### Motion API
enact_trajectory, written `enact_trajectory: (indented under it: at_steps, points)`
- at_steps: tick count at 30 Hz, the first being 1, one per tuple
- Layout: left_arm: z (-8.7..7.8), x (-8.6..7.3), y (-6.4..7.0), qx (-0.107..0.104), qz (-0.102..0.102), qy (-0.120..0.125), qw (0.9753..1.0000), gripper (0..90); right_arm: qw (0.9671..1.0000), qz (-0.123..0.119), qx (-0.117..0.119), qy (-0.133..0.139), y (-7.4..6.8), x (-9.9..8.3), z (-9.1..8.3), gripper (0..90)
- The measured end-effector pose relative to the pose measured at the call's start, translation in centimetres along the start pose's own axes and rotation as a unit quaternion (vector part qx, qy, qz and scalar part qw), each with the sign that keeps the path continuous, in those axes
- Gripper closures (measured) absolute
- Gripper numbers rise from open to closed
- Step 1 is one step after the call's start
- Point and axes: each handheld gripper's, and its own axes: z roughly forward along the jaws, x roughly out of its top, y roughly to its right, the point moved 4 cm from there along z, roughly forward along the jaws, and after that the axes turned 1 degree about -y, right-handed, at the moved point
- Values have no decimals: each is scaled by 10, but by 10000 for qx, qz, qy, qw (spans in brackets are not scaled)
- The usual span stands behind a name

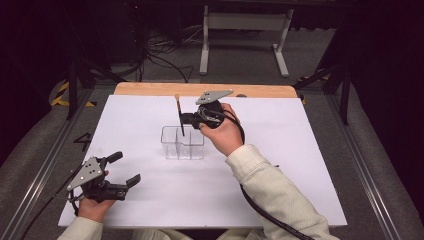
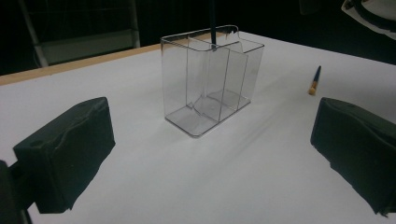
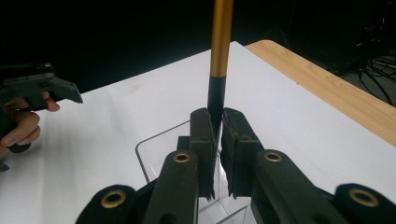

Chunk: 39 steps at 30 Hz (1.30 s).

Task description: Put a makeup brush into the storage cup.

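While the left gripper (image 1: pixel 121 169) is resting wide open and empty near the bench's (image 1: pixel 280 165) front edge, the right gripper (image 1: pixel 186 119) is clamping a black-and-gold brush (image 1: pixel 179 114). It is holding the brush upright, its lower end inside the clear divided organizer (image 1: pixel 183 143) mid-bench.

My left gripper (image 1: pixel 122 169) and right gripper (image 3: pixel 217 130) are matte black, each topped by a grey three-cornered plate, with brass-ringed screw holes behind the right jaws. Black cables trail back. I wear cream sleeves (image 1: pixel 280 195).
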Motion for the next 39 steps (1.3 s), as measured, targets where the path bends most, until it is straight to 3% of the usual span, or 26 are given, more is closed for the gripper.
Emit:
enact_trajectory:
  at_steps: [24, 25, 28, 32, 34, 39]
  points:
    - [0, 0, 0, -1, 7, -5, 10000, 3, 9997, 37, 84, -227, -1, -13, 11, 835]
    - [0, 0, 0, -1, 4, -6, 10000, 3, 9997, 4, 81, -242, -1, -13, 11, 817]
    - [0, 0, 0, -4, 8, -9, 10000, 2, 10000, -25, -6, -80, 0, -10, 7, 573]
    - [0, 0, 0, -6, 4, -18, 10000, 3, 9996, -202, -163, 120, 0, -5, -4, 331]
    - [0, 0, 0, -1, 1, -4, 10000, 3, 9990, -329, -210, 218, 0, -4, -12, 260]
    - [1, 1, 0, -14, 19, -42, 10000, 3, 9986, -330, -195, 360, 0, -5, -25, 142]
